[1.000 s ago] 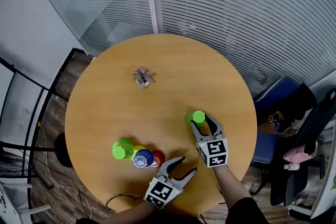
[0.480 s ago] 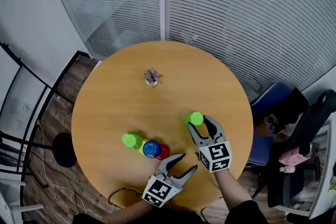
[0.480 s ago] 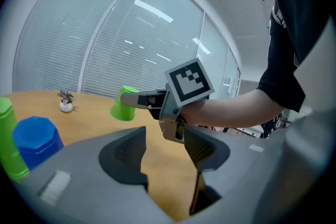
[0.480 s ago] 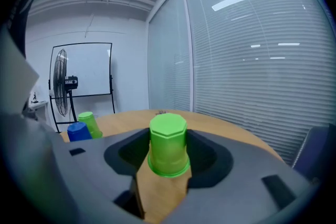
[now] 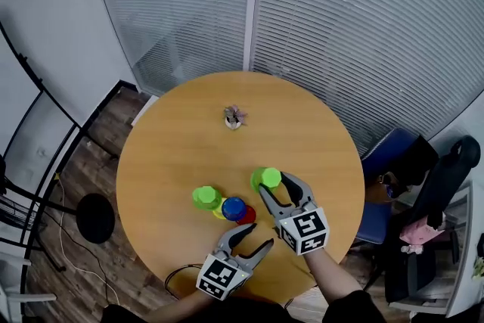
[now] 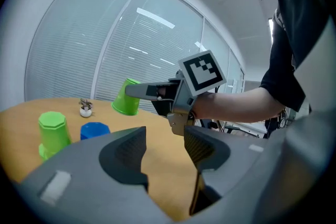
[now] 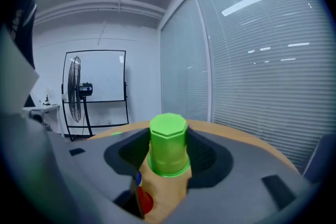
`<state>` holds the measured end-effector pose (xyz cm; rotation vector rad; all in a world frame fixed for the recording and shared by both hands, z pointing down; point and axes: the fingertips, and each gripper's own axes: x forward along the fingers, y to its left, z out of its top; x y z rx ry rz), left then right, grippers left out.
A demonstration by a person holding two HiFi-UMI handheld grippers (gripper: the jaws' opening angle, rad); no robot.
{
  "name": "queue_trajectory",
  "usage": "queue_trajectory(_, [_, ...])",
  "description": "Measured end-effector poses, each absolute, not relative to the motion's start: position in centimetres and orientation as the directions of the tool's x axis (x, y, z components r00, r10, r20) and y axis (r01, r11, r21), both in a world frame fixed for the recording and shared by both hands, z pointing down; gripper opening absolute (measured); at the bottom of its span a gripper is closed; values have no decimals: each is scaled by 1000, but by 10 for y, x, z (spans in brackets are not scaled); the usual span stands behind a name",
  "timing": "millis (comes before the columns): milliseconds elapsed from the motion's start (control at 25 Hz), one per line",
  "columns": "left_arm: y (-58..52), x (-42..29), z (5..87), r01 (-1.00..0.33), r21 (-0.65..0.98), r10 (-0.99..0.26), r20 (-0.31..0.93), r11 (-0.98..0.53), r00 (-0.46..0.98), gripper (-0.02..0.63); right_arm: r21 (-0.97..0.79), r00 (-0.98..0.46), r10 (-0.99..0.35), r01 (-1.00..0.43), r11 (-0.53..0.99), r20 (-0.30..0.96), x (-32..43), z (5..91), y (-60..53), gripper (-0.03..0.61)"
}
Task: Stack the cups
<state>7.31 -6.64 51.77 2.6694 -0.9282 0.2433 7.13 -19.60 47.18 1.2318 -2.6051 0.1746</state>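
Observation:
An upside-down green cup (image 5: 266, 178) sits between the jaws of my right gripper (image 5: 275, 184), which is shut on it. The right gripper view shows the cup (image 7: 168, 144) filling the gap of that gripper (image 7: 168, 153). To its left a cluster stands on the round wooden table (image 5: 174, 140): a second green cup (image 5: 206, 197) on a yellow one, a blue cup (image 5: 233, 206) and a red cup (image 5: 246, 215). My left gripper (image 5: 257, 236) hangs open near the table's front edge with nothing between its jaws (image 6: 165, 152). In its view the held cup (image 6: 126, 97) is tilted.
A small potted plant (image 5: 234, 116) stands at the far middle of the table. Glass walls with blinds curve behind the table. A blue chair (image 5: 393, 163) and dark bags sit to the right, and a black round stool base (image 5: 94, 217) is on the floor at left.
My right gripper has carried the green cup leftward, closer to the cluster of cups. The left gripper stayed open near the front edge. The head camera has pulled back.

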Motion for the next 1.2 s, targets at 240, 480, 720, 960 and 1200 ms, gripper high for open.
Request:
queue_trajectory(240, [-60, 26, 514, -676, 229, -627, 255, -700, 736, 222, -16, -659, -707, -734, 679, 258, 21, 459, -176, 216])
queue_trajectory(480, [-53, -9, 508, -701, 235, -652, 257, -674, 713, 222, -21, -674, -690, -719, 695, 264, -14, 458, -161, 216])
queue_trajectory(720, [-49, -44, 506, -714, 237, -672, 241, -659, 700, 221, -6, -656, -698, -730, 684, 287, -39, 463, -152, 216])
queue_trajectory(960, [-48, -65, 506, -717, 246, -679, 232, -652, 697, 221, -2, -629, -709, -748, 663, 320, -49, 472, -150, 216])
queue_trajectory(1200, [-46, -78, 509, -705, 262, -669, 224, -659, 709, 218, 26, -591, -730, -771, 636, 342, -55, 479, -151, 216])
